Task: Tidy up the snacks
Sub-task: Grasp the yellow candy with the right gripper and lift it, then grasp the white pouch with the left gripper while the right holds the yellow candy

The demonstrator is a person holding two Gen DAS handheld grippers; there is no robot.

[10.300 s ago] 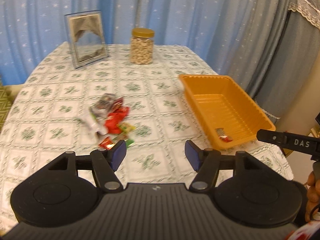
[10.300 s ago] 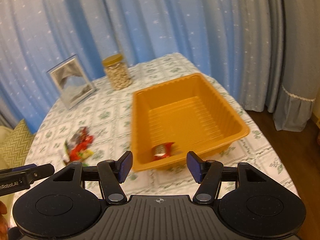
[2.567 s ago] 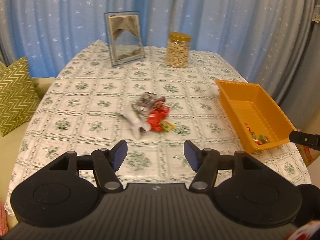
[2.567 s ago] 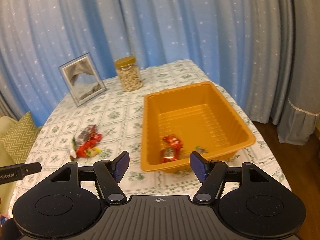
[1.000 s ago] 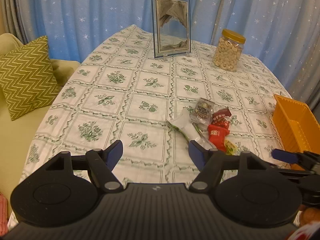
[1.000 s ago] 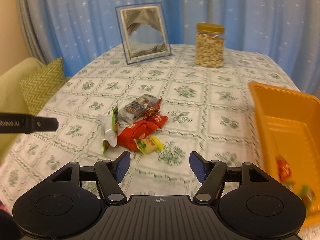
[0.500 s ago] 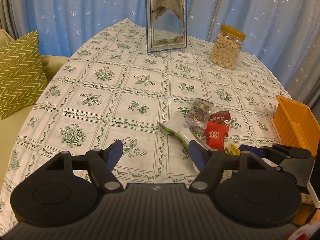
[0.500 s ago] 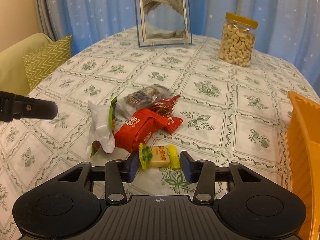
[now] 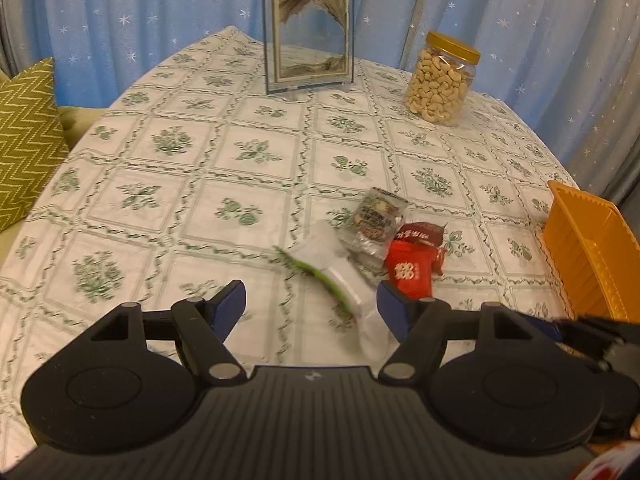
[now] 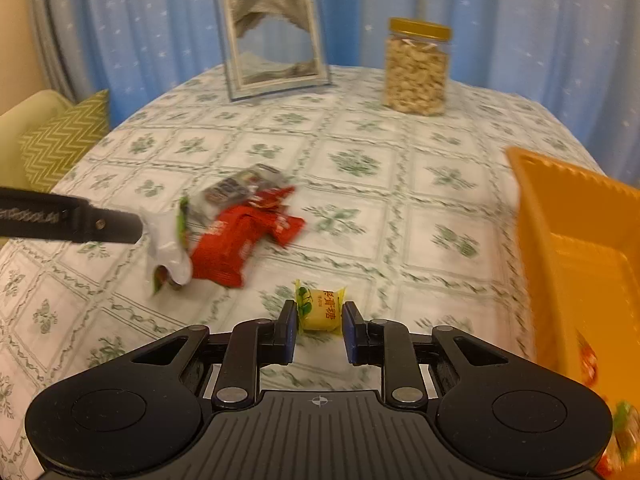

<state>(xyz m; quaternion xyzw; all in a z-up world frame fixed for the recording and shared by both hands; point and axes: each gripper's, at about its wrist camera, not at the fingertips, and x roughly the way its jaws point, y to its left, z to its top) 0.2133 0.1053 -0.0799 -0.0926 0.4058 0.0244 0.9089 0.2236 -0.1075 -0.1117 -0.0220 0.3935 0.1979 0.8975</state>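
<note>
My right gripper (image 10: 319, 330) pinches the yellow candy (image 10: 321, 309) near the orange bin (image 10: 560, 216), which holds some snacks. My left gripper (image 9: 311, 307) hangs spread; the snack pile (image 9: 376, 240) remains.

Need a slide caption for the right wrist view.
Right gripper shut on yellow candy, orange bin alongside.

Right hand-held gripper (image 10: 319, 326) now clamping yellow candy (image 10: 320, 309)
</note>
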